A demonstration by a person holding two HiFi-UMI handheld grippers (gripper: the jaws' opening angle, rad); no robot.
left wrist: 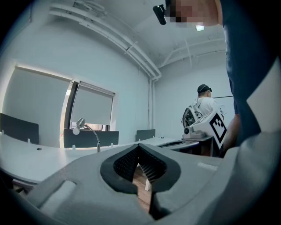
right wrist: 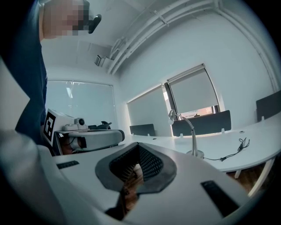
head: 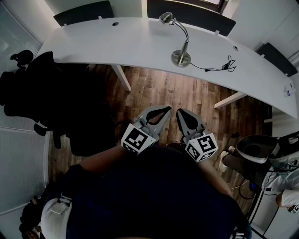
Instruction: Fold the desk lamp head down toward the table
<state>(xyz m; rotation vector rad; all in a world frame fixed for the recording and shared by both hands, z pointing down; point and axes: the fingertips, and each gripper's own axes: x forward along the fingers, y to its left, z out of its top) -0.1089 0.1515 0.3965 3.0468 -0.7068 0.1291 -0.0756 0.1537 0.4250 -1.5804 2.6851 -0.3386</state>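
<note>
A silver desk lamp stands on the white curved desk, its round base near the front edge. Its curved neck rises to the head, which is up. A black cable trails to the right of the base. Both grippers hang over the wooden floor, well short of the desk. My left gripper and right gripper are side by side, each shut with nothing between the pads. The lamp shows far off in the left gripper view beyond the left gripper. It also shows past the right gripper.
A black office chair stands left of me under the desk edge. White desk legs come down ahead. Dark divider panels line the desk's far side. At the right are a dark bin and another person.
</note>
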